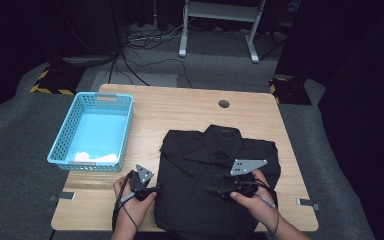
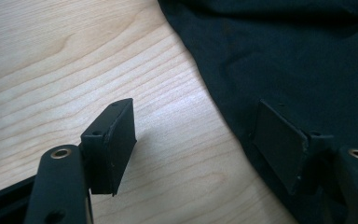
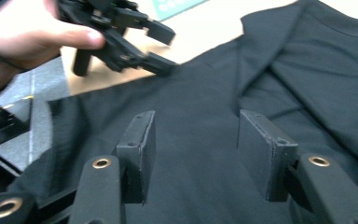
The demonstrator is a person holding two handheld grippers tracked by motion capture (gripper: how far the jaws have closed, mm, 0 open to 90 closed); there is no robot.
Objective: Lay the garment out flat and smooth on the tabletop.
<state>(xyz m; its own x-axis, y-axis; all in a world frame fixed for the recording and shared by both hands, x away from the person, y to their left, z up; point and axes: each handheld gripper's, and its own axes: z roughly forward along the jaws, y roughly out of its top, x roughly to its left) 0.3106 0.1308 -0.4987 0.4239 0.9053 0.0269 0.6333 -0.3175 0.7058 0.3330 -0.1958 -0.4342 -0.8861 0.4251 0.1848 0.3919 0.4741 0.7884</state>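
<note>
The folded black shirt [image 1: 219,175] lies near-centre on the worktop [image 1: 190,107], its left edge between the open, empty jaws of the left hand-held gripper [image 1: 155,191], while the right hand-held gripper [image 1: 211,189] hovers part-open, empty, over its middle.

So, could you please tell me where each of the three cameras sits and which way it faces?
High view: fixed above the person's side, facing forward and down on the table, the blue basket and the black shirt; both hands show, with the left gripper and right gripper.
Left gripper view: rides on the left gripper, looking down at the shirt's edge on the wood.
Right gripper view: rides on the right gripper, looking across the shirt toward the left hand.
All three views share the shirt.
</note>
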